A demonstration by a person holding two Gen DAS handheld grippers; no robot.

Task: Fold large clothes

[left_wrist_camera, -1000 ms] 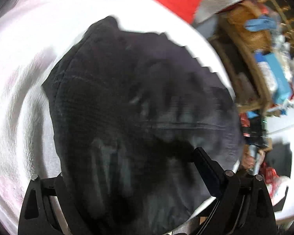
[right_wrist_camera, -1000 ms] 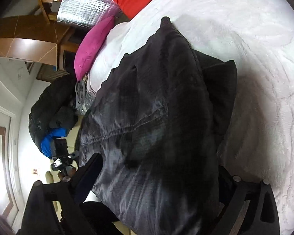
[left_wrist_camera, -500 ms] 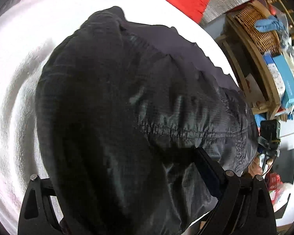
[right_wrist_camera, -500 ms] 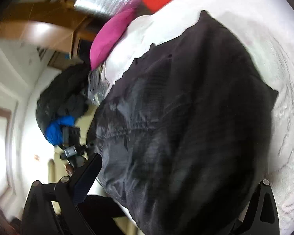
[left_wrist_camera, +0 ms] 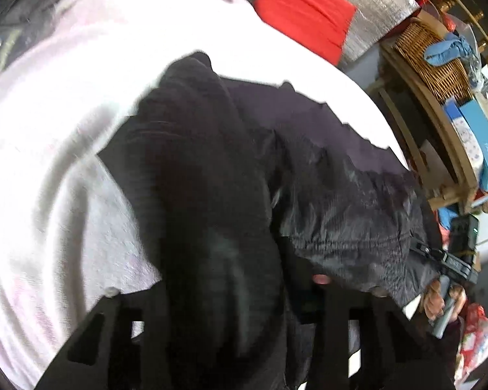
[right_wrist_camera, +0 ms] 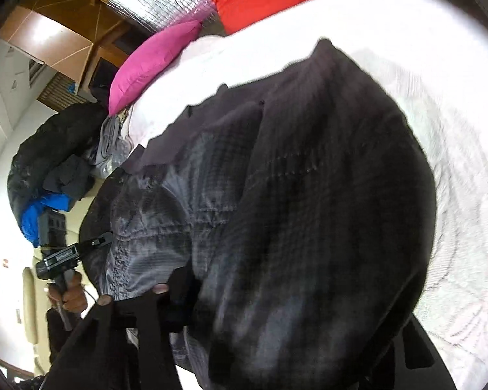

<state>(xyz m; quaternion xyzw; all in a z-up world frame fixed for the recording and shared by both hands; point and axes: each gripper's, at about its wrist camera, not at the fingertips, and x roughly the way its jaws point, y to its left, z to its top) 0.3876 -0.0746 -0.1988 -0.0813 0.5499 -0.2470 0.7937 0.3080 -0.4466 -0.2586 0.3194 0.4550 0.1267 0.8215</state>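
Black jacket (left_wrist_camera: 325, 195): spread on white bed (left_wrist_camera: 48, 178), near hem bunched at both tongs. Left tongs (left_wrist_camera: 224, 308): jaws just closed, clamped on hem fabric. Right tongs (right_wrist_camera: 276, 318): jaws just closed, clamped on hem. Change: both grips taken; jacket fills more of each view. Judgement: ready to carry hem toward collar.
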